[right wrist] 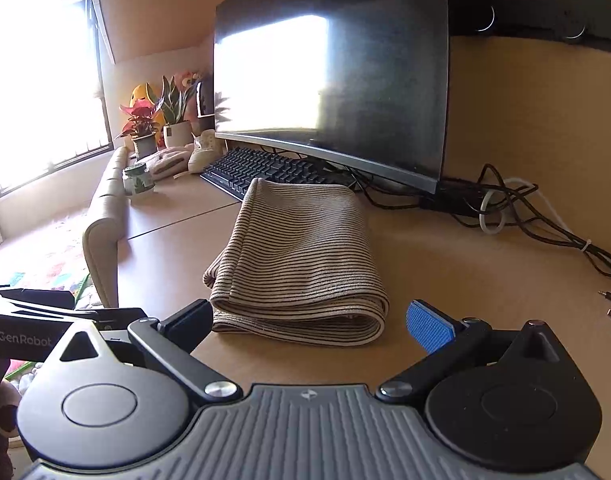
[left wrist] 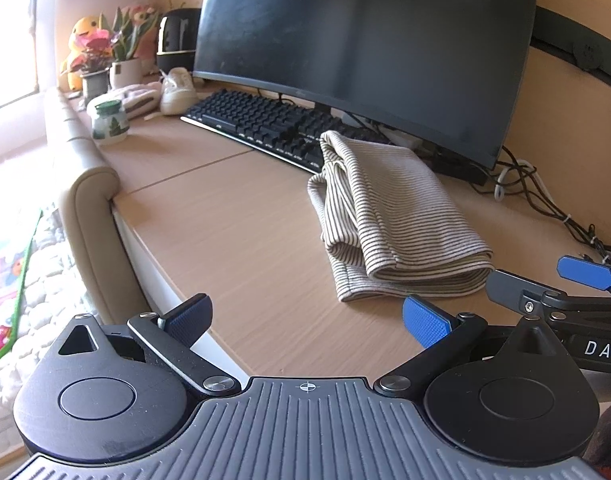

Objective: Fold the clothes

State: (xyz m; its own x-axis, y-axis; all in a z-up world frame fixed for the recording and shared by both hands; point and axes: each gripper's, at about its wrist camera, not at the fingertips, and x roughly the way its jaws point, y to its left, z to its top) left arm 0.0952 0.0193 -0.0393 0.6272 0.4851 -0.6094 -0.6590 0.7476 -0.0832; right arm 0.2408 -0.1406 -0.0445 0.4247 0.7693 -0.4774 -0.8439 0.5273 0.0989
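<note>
- On the desk [right wrist: 445, 256], before the monitor [right wrist: 329, 64], lies the striped garment [right wrist: 301, 264], folded into a thick bundle, its far end on or against the keyboard [left wrist: 261, 124].
- The left gripper [left wrist: 305, 320] hangs short of it, fingers apart and empty.
- The right gripper [right wrist: 309, 320] faces the near folded edge, fingers spread, holding nothing.
- Risk: pinching only the top layer would peel the stack open.
- Risk: pushing the bundle back could shove the keyboard or snag the cables [right wrist: 545, 216].

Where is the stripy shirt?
The folded stripy shirt lies on the desk, just ahead of the open right gripper, its far edge by the keyboard.
</note>
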